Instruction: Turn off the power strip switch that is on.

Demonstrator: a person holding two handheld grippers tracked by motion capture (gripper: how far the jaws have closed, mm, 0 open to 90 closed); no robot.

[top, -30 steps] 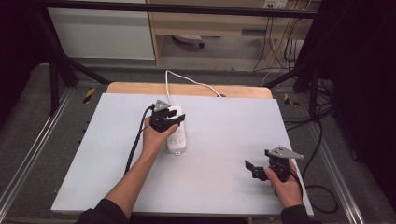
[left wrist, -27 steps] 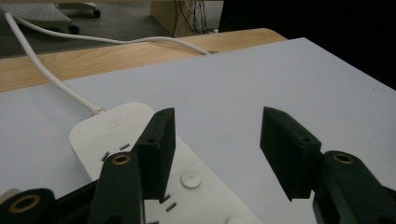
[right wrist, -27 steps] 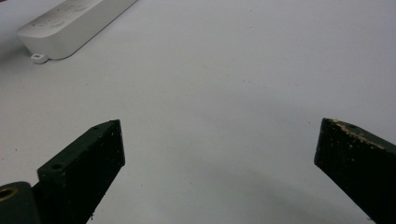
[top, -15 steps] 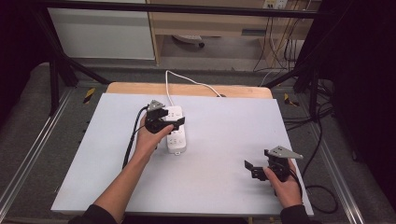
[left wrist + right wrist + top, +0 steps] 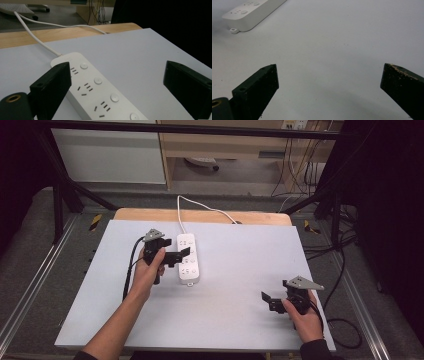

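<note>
From above, the power strip (image 5: 189,259) lay at frame centre-left, the left gripper (image 5: 181,256) just opened beside it, holding nothing. Its own view showed jaws spread over the sockets. Backing off straight seemed wisest, sparing the cord (image 5: 35,40). The right gripper (image 5: 329,87) gaped, idle.

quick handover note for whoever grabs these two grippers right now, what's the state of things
Left gripper: jaws wide apart, having just been opening, with nothing gripped; it hovers over the left edge of the power strip, whose top shows between the jaws without either pressing on it.
Right gripper: open and empty, low over the bare near right part of the table.
Things: the white power strip lies flat on the grey table top, left of centre, its white cable running off the far edge. No plug sits in any socket that shows.
Done: the strip looks just let go.
Left: unclear from here; probably the next handling of the strip.
</note>
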